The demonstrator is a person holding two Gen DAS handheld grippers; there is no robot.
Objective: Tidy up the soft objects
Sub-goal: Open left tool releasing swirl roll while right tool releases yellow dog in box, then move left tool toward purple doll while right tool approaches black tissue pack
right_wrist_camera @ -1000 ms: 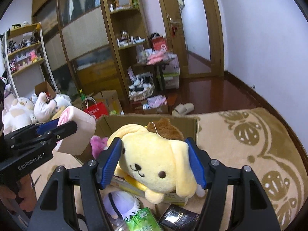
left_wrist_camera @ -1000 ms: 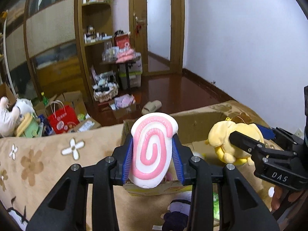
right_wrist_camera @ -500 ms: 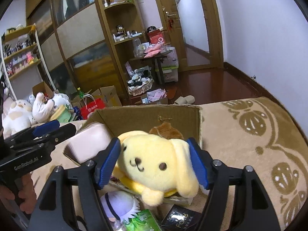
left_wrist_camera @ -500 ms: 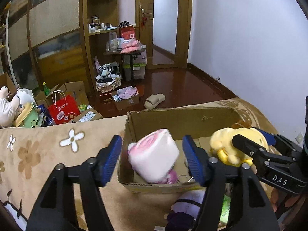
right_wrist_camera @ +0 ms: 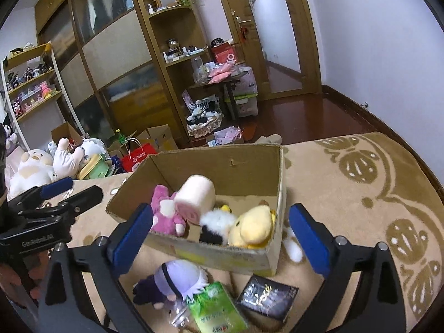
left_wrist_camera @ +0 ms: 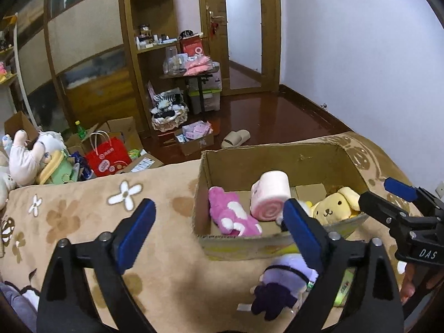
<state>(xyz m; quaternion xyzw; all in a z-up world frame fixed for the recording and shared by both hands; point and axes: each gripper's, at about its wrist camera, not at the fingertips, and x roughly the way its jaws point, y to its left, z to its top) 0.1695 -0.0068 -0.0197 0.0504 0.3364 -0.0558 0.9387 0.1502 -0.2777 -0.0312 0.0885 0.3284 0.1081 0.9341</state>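
A big tan fuzzy blanket with flower shapes (left_wrist_camera: 91, 213) covers the bed, and an open brown cardboard box (left_wrist_camera: 277, 163) sits on top of it. Inside the box lies a pink and white plush roll with a swirl on its end (left_wrist_camera: 267, 195), leaning near the back wall. Just beside it on the left lies a bright pink fluffy toy with white patches (left_wrist_camera: 233, 216). On the right side of the box lies a soft yellow puppy toy with floppy ears (left_wrist_camera: 333, 206), and a small black and white fuzzy toy (right_wrist_camera: 215, 223) rests between the puppy and the roll. In front of the box, on the blanket, lies a purple-haired plush doll in dark clothes (right_wrist_camera: 172, 280). Next to the doll lie a green packet (right_wrist_camera: 215, 309) and a small black box with gold writing (right_wrist_camera: 267, 295). The left claw (left_wrist_camera: 219, 230) hangs in front of the box with its blue pads far apart and opening wider, and it holds nothing. The right claw (right_wrist_camera: 219, 234) hangs over the near edge of the box, its blue pads also spreading wide, and nothing is squeezed between them.
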